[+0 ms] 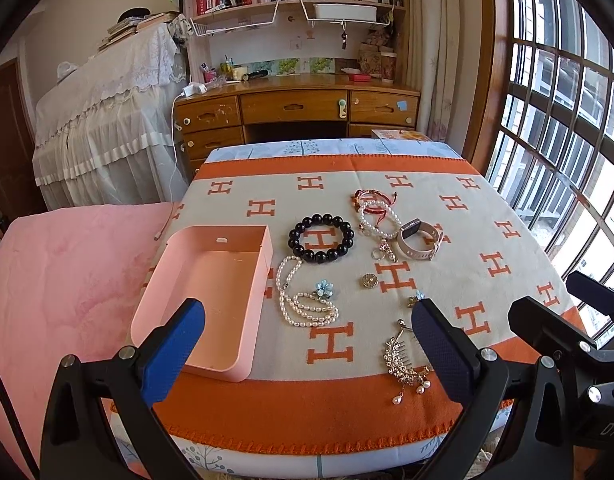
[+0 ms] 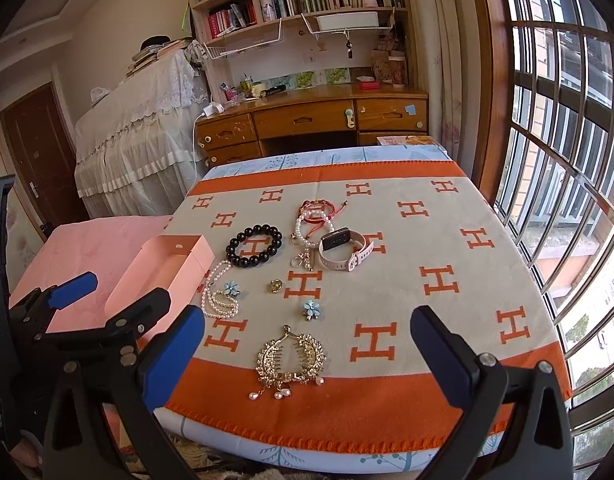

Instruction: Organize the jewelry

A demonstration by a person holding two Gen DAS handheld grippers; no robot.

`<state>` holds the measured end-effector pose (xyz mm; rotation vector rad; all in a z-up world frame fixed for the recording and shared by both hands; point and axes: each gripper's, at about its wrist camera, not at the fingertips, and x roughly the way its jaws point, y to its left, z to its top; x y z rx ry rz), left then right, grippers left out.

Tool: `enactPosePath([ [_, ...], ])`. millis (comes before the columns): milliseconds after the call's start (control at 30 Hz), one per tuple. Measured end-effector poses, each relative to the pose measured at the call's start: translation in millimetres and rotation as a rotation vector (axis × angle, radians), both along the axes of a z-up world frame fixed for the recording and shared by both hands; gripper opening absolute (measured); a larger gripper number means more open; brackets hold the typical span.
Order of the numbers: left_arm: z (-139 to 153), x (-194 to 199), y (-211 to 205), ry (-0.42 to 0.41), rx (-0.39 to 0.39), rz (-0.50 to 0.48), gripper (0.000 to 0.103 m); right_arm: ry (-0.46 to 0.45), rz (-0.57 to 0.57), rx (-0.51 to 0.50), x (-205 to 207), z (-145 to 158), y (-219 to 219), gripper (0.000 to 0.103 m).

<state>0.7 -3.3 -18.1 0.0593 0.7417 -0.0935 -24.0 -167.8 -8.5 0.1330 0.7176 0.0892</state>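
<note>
The left tool (image 1: 307,344) is spread wide and holds nothing. The right tool (image 2: 307,344) is spread wide too, with nothing in it. Both hang above the near edge of the table (image 1: 307,416), which has an orange and cream cloth with big H letters.

In the left wrist view, a pink box (image 1: 211,300) sits open at the lower left. Just right of it is a black bead bracelet (image 1: 321,238) in the middle of the frame. Below that lies a white pearl necklace (image 1: 303,300) with a blue flower clip (image 1: 325,289) touching it. A gold hair comb (image 1: 403,360) lies at the lower right. A pink watch (image 1: 419,240) sits right of the middle, and a pearl bracelet (image 1: 379,220) lies beside it.
</note>
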Motion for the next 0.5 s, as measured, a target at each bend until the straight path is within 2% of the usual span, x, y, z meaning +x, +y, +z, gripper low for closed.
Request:
enactPosePath([
  [500, -2.4, 6.9, -1.7, 0.032, -0.006, 0.004, 0.102, 0.031, 0.016, 0.037, 6.5, -11.1, -2.6, 0.103],
])
